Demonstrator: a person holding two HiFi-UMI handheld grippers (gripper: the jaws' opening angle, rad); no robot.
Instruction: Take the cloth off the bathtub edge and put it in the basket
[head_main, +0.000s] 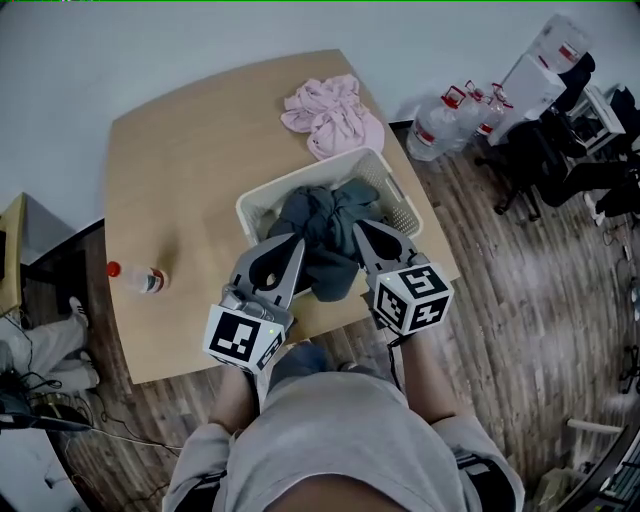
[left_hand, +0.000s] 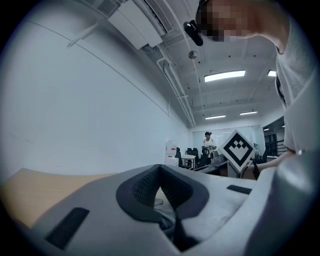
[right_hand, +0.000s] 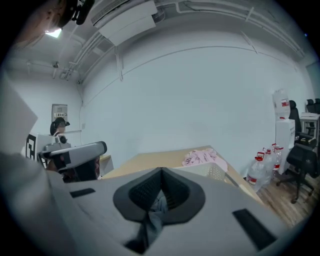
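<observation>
A dark grey-blue cloth (head_main: 325, 225) lies bunched in the white basket (head_main: 400, 192) and hangs over its near rim. Both grippers point into it from the near side. My right gripper (head_main: 358, 228) is shut on the cloth; a grey fold (right_hand: 159, 204) shows between its closed jaws (right_hand: 161, 171). At the cloth's left side, my left gripper (head_main: 297, 243) also has its jaws together (left_hand: 160, 167), with a dark fold of cloth low between them. No bathtub is in view.
The basket stands on a wooden table (head_main: 180, 180). A pink cloth (head_main: 333, 115) lies behind the basket, and a plastic bottle (head_main: 140, 278) lies at the table's left. Water jugs (head_main: 440, 125) and office chairs (head_main: 540, 160) stand on the floor to the right.
</observation>
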